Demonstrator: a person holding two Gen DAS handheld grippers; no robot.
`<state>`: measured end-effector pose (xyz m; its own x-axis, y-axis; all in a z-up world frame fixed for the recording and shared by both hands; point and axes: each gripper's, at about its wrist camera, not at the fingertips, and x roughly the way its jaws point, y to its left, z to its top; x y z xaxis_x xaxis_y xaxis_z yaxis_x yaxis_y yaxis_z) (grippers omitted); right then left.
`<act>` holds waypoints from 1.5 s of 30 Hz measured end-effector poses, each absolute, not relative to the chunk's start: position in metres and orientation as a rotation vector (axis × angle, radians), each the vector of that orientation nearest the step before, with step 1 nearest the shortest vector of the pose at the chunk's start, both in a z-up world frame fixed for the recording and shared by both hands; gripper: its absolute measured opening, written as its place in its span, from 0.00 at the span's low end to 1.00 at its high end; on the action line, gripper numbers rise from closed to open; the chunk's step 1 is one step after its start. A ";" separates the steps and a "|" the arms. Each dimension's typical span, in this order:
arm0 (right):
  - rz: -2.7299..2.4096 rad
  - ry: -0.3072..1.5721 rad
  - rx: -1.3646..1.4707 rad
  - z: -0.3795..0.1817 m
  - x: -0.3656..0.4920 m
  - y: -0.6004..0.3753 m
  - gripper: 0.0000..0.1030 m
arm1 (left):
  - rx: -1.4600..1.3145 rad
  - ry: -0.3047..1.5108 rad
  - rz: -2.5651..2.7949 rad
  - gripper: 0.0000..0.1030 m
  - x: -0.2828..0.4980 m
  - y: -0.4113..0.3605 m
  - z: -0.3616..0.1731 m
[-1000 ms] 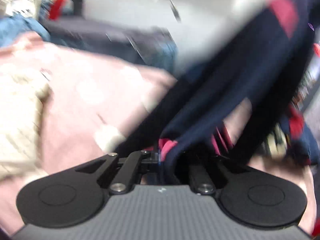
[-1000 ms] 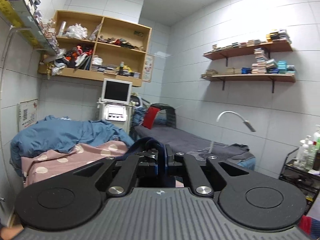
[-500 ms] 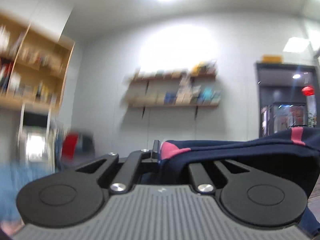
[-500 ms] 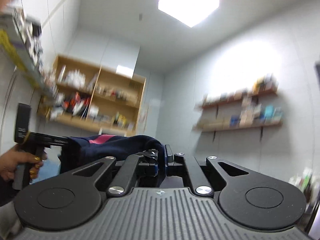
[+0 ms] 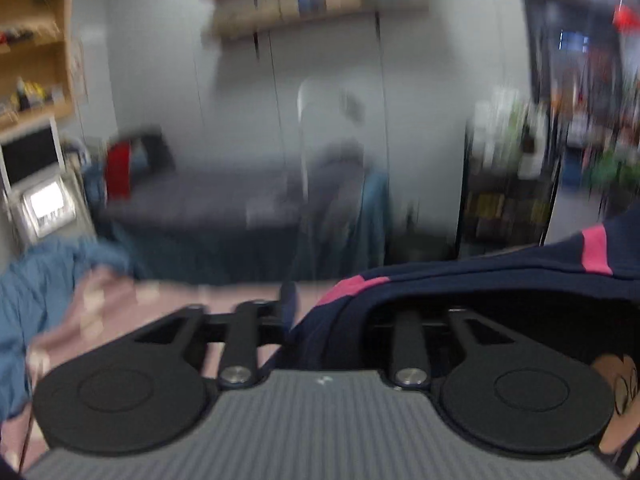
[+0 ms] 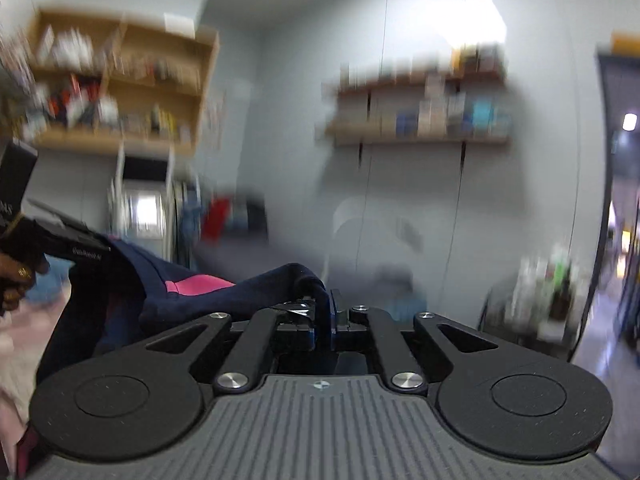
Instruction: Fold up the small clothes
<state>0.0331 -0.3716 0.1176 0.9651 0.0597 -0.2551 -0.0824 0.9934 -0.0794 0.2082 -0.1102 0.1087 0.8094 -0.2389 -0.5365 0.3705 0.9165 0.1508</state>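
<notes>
2 claws clenched on navy garment (image 6: 192, 296), left claw (image 5: 292, 312), right claw (image 6: 324, 312), cloth stretched between them

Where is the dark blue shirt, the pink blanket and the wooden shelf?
dark blue shirt (image 6: 192, 292): right wrist view, on its pink stripe.
pink blanket (image 5: 116, 300): left wrist view, on the bare cloth at left.
wooden shelf (image 6: 132, 148): right wrist view, on its bottom board.

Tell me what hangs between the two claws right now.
The navy garment with pink patches spans between them: the right wrist view shows it running from the right claw to the left claw. Both grip it.
</notes>
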 end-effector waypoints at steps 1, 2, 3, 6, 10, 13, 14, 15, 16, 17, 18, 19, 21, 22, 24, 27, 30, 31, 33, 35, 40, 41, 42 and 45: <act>0.063 0.350 -0.068 0.092 0.059 -0.374 0.26 | 0.312 0.622 -0.297 0.70 0.230 -0.123 0.075; 0.051 0.428 -0.050 0.066 0.081 -0.377 0.52 | 0.367 0.695 -0.270 0.81 0.243 -0.126 0.038; 0.025 0.499 -0.043 0.040 0.095 -0.377 0.66 | 0.418 0.737 -0.237 0.81 0.252 -0.132 0.008; 0.008 0.597 -0.036 -0.012 0.100 -0.372 0.78 | 0.459 0.797 -0.220 0.82 0.252 -0.123 -0.052; 0.059 0.660 -0.063 -0.054 0.077 -0.360 0.93 | 0.352 0.869 -0.224 0.91 0.231 -0.082 -0.083; 0.097 0.681 -0.076 -0.069 0.066 -0.353 0.93 | 0.341 0.878 -0.167 0.92 0.213 -0.054 -0.103; 0.108 0.680 -0.074 -0.074 0.066 -0.351 0.92 | 0.347 0.885 -0.144 0.92 0.206 -0.042 -0.100; 0.118 0.670 -0.072 -0.073 0.059 -0.352 0.91 | 0.349 0.897 -0.127 0.92 0.201 -0.034 -0.105; 0.130 0.667 -0.068 -0.075 0.060 -0.349 0.91 | 0.341 0.912 -0.109 0.92 0.193 -0.027 -0.101; 0.145 0.680 -0.059 -0.076 0.059 -0.345 0.91 | 0.322 0.923 -0.098 0.92 0.186 -0.022 -0.098; 0.165 0.698 -0.046 -0.077 0.059 -0.342 0.91 | 0.296 0.932 -0.105 0.92 0.180 -0.016 -0.101; 0.188 0.708 -0.035 -0.079 0.060 -0.338 0.90 | 0.272 0.934 -0.114 0.92 0.171 -0.011 -0.101; 0.188 0.729 -0.050 -0.082 0.051 -0.330 0.88 | 0.247 0.921 -0.107 0.92 0.151 -0.002 -0.100; 0.171 0.729 -0.053 -0.083 0.044 -0.328 0.87 | 0.241 0.916 -0.104 0.92 0.139 0.004 -0.100; 0.179 0.710 -0.027 -0.081 0.024 -0.329 0.89 | 0.206 0.928 -0.103 0.92 0.113 0.017 -0.091; 0.182 0.711 -0.006 -0.079 -0.011 -0.335 0.96 | 0.119 0.970 -0.106 0.93 0.087 0.039 -0.091; 0.150 0.736 -0.012 -0.078 -0.045 -0.341 0.97 | 0.072 1.003 -0.136 0.93 0.070 0.046 -0.092; 0.138 0.739 0.008 -0.077 -0.055 -0.344 0.97 | 0.073 1.000 -0.140 0.93 0.067 0.045 -0.093; 0.125 0.742 0.047 -0.078 -0.070 -0.347 1.00 | 0.074 0.995 -0.146 0.87 0.064 0.041 -0.096; 0.085 0.735 0.017 -0.081 -0.081 -0.346 1.00 | 0.043 1.012 -0.175 0.63 0.065 0.037 -0.101; 0.005 0.732 -0.033 -0.085 -0.087 -0.344 1.00 | 0.056 0.981 -0.177 0.05 0.064 0.028 -0.094; -0.005 0.735 -0.029 -0.086 -0.087 -0.346 1.00 | 0.029 0.963 -0.174 0.03 0.064 0.032 -0.087; -0.011 0.733 -0.029 -0.086 -0.087 -0.347 1.00 | 0.033 0.929 -0.160 0.03 0.065 0.036 -0.077; -0.015 0.736 -0.033 -0.086 -0.088 -0.350 1.00 | 0.064 0.811 -0.099 0.03 0.072 0.053 -0.041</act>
<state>-0.0882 -0.3498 -0.0856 0.7408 -0.0248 -0.6713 0.0018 0.9994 -0.0350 0.0724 0.0533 -0.0407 0.6843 -0.0631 -0.7265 0.1126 0.9934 0.0197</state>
